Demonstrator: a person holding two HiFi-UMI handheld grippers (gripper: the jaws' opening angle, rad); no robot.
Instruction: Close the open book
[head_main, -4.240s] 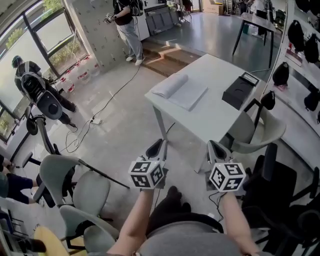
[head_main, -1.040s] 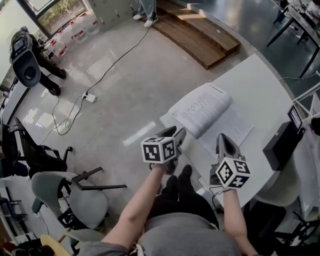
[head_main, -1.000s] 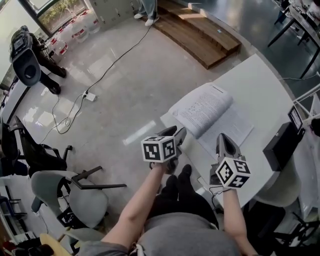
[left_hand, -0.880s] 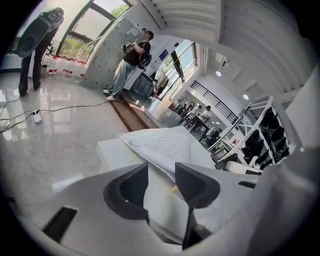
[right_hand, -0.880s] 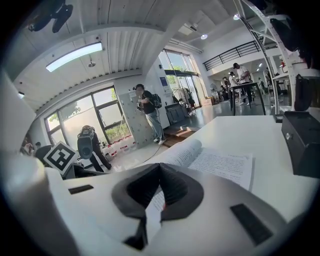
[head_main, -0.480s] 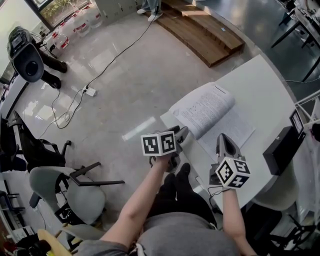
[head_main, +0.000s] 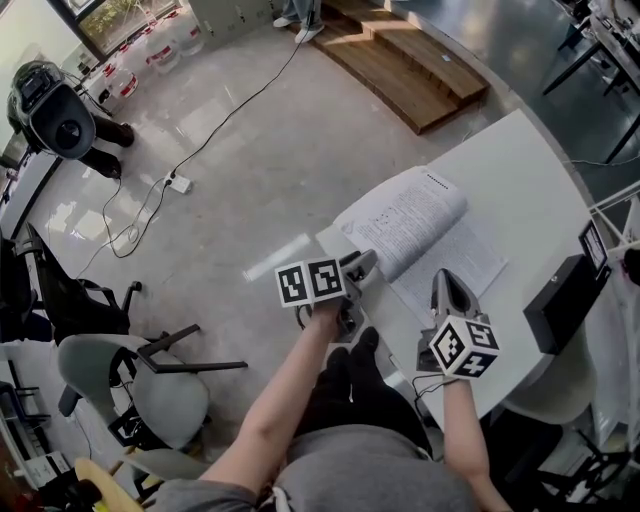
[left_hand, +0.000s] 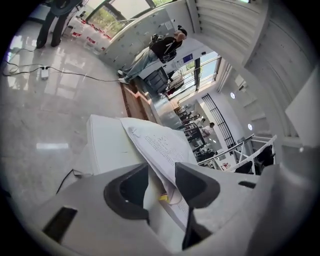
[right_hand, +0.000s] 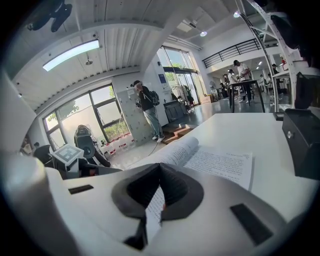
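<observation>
The open book (head_main: 420, 235) lies on the white table (head_main: 520, 170) near its front left corner, with a thick curved stack of pages on its left half. My left gripper (head_main: 357, 272) hovers at that corner, open and rolled onto its side. In the left gripper view the page stack (left_hand: 155, 145) shows through the gap of the left gripper (left_hand: 161, 171), and nothing is held. My right gripper (head_main: 447, 290) is shut and empty, just in front of the book's right page (right_hand: 220, 162). Its jaw tips meet in the right gripper view (right_hand: 160, 168).
A black box (head_main: 560, 300) sits on the table to the right of the book. Grey chairs (head_main: 160, 390) stand on the floor at the left. A cable and power strip (head_main: 178, 183) lie on the floor, with a wooden step (head_main: 420, 70) beyond.
My left gripper has rolled about its own axis, so two faces of its marker cube now show. The right gripper and the book have stayed where they were.
</observation>
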